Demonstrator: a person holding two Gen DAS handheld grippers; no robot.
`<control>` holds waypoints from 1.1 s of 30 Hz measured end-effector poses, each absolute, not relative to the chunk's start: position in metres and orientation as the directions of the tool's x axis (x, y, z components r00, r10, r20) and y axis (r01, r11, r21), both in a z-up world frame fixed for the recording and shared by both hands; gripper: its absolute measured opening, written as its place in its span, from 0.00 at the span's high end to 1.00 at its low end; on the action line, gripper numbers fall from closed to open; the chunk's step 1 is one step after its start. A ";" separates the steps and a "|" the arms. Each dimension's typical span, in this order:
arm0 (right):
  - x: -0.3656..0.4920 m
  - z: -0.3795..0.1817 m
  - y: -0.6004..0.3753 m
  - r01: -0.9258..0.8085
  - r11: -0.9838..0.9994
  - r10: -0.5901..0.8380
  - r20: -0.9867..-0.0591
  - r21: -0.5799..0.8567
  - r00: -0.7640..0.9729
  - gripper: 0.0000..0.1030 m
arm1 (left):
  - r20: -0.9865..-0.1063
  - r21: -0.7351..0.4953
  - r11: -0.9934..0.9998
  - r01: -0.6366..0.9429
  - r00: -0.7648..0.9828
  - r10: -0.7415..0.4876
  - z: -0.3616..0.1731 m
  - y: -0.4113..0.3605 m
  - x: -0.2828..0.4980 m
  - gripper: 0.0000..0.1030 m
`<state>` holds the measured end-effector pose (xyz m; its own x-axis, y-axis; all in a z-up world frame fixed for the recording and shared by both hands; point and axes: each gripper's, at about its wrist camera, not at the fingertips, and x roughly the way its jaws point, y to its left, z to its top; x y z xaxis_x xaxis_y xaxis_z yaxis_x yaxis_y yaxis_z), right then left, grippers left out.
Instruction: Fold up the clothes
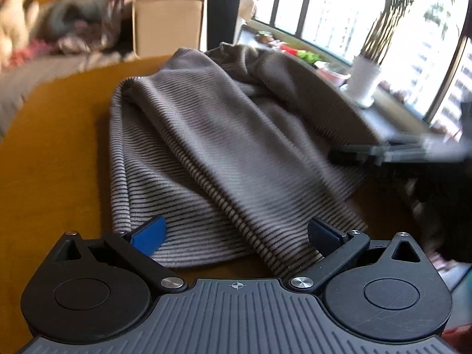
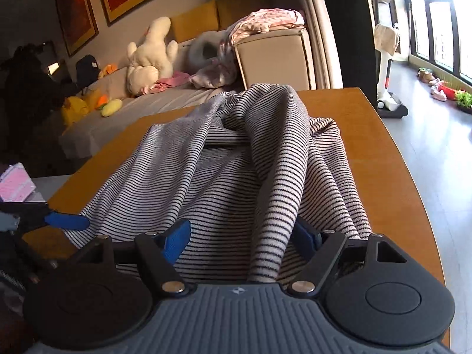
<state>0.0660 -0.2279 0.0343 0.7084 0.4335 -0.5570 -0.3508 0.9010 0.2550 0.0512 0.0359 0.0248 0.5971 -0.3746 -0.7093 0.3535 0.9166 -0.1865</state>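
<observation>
we see a wide orange-brown wooden counter (image 2: 368,135), and most of its middle is covered by a grey knit garment with thin dark stripes (image 2: 224,159). the garment lies rumpled, not flat: in the right wrist view a long fold of it rises as a ridge from the far edge of the counter down toward the camera. in the left wrist view the same striped garment (image 1: 206,147) spreads over the counter (image 1: 53,153), with one side lifted toward the right, where a dark blurred tool edge meets it.

beyond the counter stands a long grey sofa (image 2: 124,109) with a cream plush toy (image 2: 150,56) on it and a beige box-shaped armrest (image 2: 274,56) carrying pink cloth.

our right gripper (image 2: 242,239) has its jaws spread wide, with the striped ridge passing between the blue pads, touching the right one; they do not clamp it. our left gripper (image 1: 236,233) is also wide open, low over the near hem of the garment, holding nothing.
</observation>
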 end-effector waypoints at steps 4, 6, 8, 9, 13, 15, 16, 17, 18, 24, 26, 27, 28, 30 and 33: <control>0.046 0.034 -0.234 -0.348 0.899 0.438 -0.533 0.266 0.724 0.26 | -0.645 -0.280 0.881 0.381 0.605 -0.467 0.042 0.043 0.056 0.22; 0.042 0.034 -0.233 -0.344 0.902 0.432 -0.525 0.261 0.733 0.26 | -0.664 -0.267 0.897 0.351 0.608 -0.436 0.038 0.039 0.067 0.23; 0.041 0.034 -0.232 -0.342 0.904 0.428 -0.521 0.258 0.739 0.26 | -0.708 -0.258 0.919 0.297 0.589 -0.389 0.027 0.035 0.081 0.25; 0.042 0.034 -0.232 -0.341 0.904 0.428 -0.519 0.258 0.740 0.26 | -0.716 -0.251 0.928 0.275 0.592 -0.370 0.023 0.033 0.087 0.25; 0.046 0.033 -0.234 -0.339 0.898 0.439 -0.509 0.281 0.740 0.26 | -0.708 -0.226 0.938 0.263 0.617 -0.343 0.026 0.018 0.096 0.34; 0.047 0.032 -0.236 -0.338 0.895 0.444 -0.506 0.290 0.740 0.26 | -0.706 -0.193 0.951 0.240 0.639 -0.305 0.029 0.011 0.101 0.73; 0.047 0.032 -0.235 -0.339 0.895 0.443 -0.506 0.289 0.740 0.26 | -0.705 -0.171 0.961 0.219 0.654 -0.275 0.032 0.010 0.104 0.88; 0.047 0.032 -0.235 -0.339 0.896 0.442 -0.507 0.285 0.740 0.26 | -0.693 -0.200 0.959 0.203 0.662 -0.285 0.038 0.016 0.110 0.89; 0.046 0.032 -0.235 -0.340 0.897 0.440 -0.508 0.281 0.741 0.26 | -0.662 -0.206 0.963 0.174 0.700 -0.268 0.049 0.028 0.111 0.89; 0.047 0.034 -0.231 -0.343 0.902 0.431 -0.515 0.261 0.741 0.26 | -0.486 -0.145 0.989 -0.043 0.874 -0.033 0.105 0.104 0.126 0.90; 0.046 0.034 -0.228 -0.344 0.907 0.422 -0.521 0.244 0.742 0.26 | -0.519 -0.167 0.979 -0.118 0.854 0.015 0.102 0.134 0.136 0.89; 0.045 0.034 -0.226 -0.345 0.910 0.415 -0.527 0.230 0.742 0.26 | -0.536 -0.176 0.972 -0.155 0.843 0.037 0.101 0.149 0.141 0.89; 0.044 0.034 -0.224 -0.348 0.913 0.406 -0.534 0.211 0.741 0.25 | -0.553 -0.175 0.970 -0.167 0.832 0.043 0.096 0.156 0.141 0.89; 0.042 0.035 -0.217 -0.368 0.918 0.386 -0.557 0.150 0.735 0.25 | -0.586 -0.171 0.967 -0.189 0.809 0.054 0.086 0.171 0.143 0.88; 0.045 0.046 -0.212 -0.405 0.911 0.363 -0.608 0.074 0.706 0.25 | -0.604 -0.175 0.977 -0.120 0.797 -0.010 0.080 0.178 0.152 0.67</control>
